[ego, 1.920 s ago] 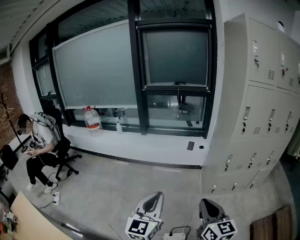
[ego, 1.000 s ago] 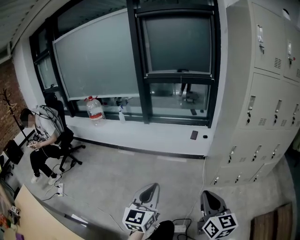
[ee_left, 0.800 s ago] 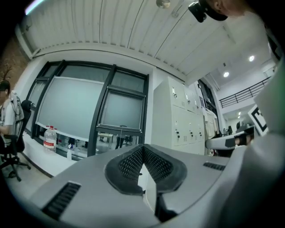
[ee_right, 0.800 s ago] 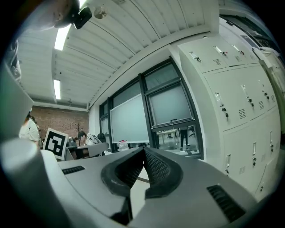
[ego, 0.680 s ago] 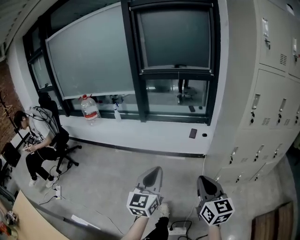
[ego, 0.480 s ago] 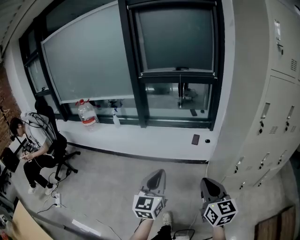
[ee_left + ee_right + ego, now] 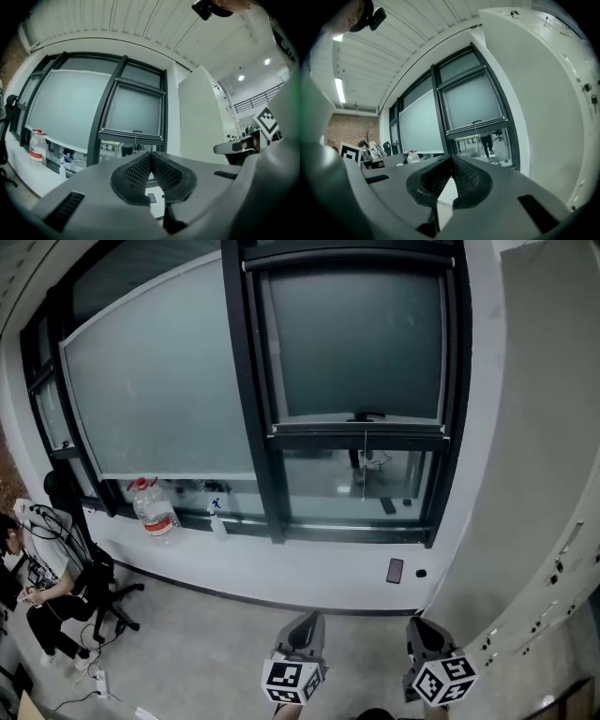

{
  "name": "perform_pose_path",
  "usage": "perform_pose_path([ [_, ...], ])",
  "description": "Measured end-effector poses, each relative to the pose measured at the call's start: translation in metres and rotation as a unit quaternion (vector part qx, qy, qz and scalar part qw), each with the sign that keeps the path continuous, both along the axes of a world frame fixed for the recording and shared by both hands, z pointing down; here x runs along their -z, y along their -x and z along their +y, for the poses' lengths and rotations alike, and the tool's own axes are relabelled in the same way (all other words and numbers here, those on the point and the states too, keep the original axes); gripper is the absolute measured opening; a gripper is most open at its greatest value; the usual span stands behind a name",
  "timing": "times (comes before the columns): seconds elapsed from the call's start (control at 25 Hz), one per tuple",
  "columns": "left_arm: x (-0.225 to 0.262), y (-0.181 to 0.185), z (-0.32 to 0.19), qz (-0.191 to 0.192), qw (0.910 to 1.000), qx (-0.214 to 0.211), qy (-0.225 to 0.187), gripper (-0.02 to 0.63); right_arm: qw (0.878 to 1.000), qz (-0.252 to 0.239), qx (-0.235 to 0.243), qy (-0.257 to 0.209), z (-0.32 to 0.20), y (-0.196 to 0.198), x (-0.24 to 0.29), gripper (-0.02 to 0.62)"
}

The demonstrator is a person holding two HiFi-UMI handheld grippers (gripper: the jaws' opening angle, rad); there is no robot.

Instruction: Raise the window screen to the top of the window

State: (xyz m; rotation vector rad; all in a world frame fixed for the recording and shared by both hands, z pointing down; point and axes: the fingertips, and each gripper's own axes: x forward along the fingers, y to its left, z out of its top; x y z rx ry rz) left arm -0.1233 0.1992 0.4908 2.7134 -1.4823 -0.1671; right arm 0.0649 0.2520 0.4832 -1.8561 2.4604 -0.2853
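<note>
The left gripper [image 7: 307,626] and the right gripper [image 7: 421,628] are held side by side, a little apart, low in the head view, both pointed level and forward. The jaws of each are seen closed together at the tips, with nothing gripped between them

Left gripper [image 7: 307,628] and right gripper [image 7: 419,632]: matte grey moulded shells, each tapering to a rounded nose. Each carries a marker cube [image 7: 292,681] with black squares on white faces. Pads [image 7: 136,174] are black dimpled rubber, and dark slots [image 7: 66,211] are cut into the shell.
</note>
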Motion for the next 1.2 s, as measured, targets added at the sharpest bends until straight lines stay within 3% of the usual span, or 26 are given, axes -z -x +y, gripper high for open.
perform_pose_path([
  [0.12, -0.009, 0.003, -0.030, -0.011, 0.9999, 0.004, 0.007, 0.003, 1.000, 0.001, 0.001, 0.010, -0.033, -0.002, -0.010, 0.005],
  [0.36, -0.013, -0.011, -0.108, 0.003, 0.9996, 0.018, 0.020, 0.003, 1.000, -0.008, 0.001, 0.008, -0.100, -0.024, -0.010, 0.005],
  [0.68, 0.003, -0.035, -0.245, -0.003, 0.9995, 0.030, 0.010, 0.003, 1.000, -0.015, 0.016, 0.003, -0.248, -0.046, -0.009, 0.005],
  [0.84, 0.015, -0.056, -0.312, -0.010, 0.9995, 0.029, 0.003, 0.003, 0.997, -0.025, 0.066, -0.013, -0.314, -0.051, 0.009, 0.005],
  [1.0, 0.021, -0.065, -0.373, -0.029, 0.9991, 0.029, 0.003, 0.003, 0.992, 0.035, 0.112, -0.039, -0.377, -0.039, 0.024, 0.005],
  [1.08, 0.024, -0.066, -0.400, -0.044, 0.9988, 0.024, 0.000, 0.003, 0.991, 0.064, 0.104, -0.048, -0.410, -0.038, 0.028, 0.005],
  [1.2, 0.030, -0.067, -0.447, -0.047, 0.9984, 0.020, -0.023, 0.003, 0.993, 0.059, 0.082, -0.057, -0.458, -0.041, 0.035, 0.005],
])
